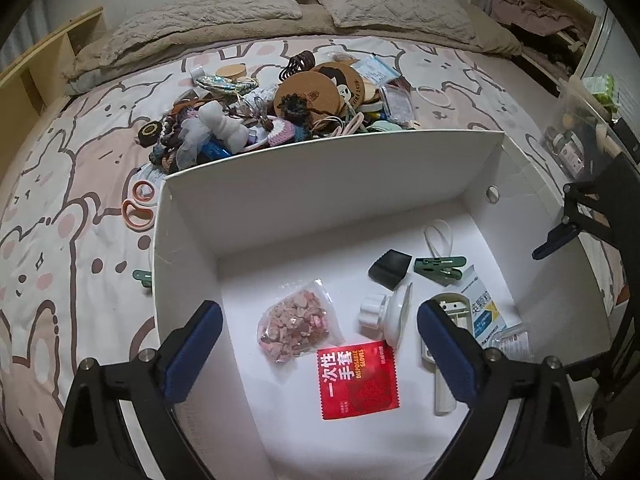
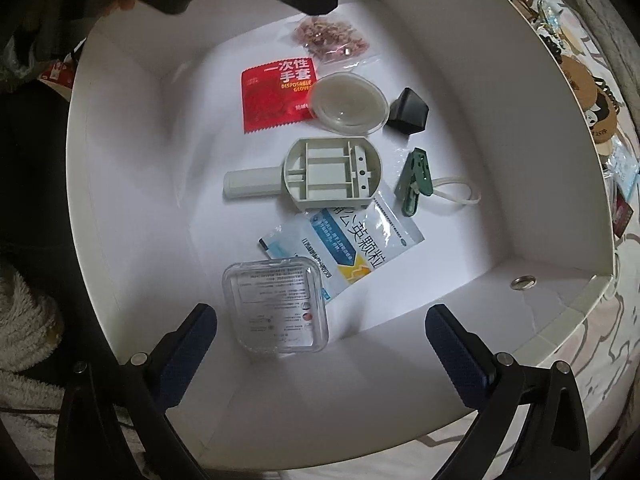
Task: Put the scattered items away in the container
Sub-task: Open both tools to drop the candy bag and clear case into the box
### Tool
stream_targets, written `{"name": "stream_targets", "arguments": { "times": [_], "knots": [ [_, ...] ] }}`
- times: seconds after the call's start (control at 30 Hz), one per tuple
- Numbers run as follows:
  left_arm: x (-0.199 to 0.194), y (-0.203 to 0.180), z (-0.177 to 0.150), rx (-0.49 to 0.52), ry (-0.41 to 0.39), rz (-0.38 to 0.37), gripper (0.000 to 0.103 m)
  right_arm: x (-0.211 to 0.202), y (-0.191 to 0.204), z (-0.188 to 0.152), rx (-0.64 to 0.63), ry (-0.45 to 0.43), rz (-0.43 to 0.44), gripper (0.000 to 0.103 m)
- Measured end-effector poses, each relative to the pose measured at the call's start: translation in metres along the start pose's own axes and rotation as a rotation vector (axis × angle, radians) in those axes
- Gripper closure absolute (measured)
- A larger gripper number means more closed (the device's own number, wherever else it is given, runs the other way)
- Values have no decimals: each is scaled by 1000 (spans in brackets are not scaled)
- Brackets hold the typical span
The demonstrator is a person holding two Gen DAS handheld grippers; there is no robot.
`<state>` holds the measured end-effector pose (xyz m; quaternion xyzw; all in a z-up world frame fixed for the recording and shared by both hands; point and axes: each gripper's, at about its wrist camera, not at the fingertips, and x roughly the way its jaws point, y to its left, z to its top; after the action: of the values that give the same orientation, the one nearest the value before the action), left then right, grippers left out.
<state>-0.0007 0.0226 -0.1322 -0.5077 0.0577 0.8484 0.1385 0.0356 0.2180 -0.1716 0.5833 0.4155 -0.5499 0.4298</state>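
Here both grippers, left gripper (image 1: 320,340) and right gripper (image 2: 320,340), have fingers wide apart, holding nothing, above the white box (image 1: 332,160). More things (image 1: 280,108) sit piled on the bed (image 1: 72,200), upper middle of the left view.

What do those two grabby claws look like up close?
The left gripper and right gripper look alike: black angular frames with silver bolts, and two long fingers faced with dark blue textured pads. In the right wrist view the left one's body carries white lettering too blurred to read fully. No sleeves or cables show clearly.
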Motion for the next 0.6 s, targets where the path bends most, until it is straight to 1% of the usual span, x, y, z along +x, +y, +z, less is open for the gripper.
{"name": "stream_targets", "arguments": {
  "times": [0.37,0.5,0.6],
  "knots": [
    [1,2,1,-7,1,4,4,2,12,2,-5,-47,-12,0],
    [0,2,0,0,-8,14,3,1,15,3,4,-84,-25,0],
    [-2,0,0,4,-15,12,0,0,15,3,23,-127,-36,0]
  ]
}}
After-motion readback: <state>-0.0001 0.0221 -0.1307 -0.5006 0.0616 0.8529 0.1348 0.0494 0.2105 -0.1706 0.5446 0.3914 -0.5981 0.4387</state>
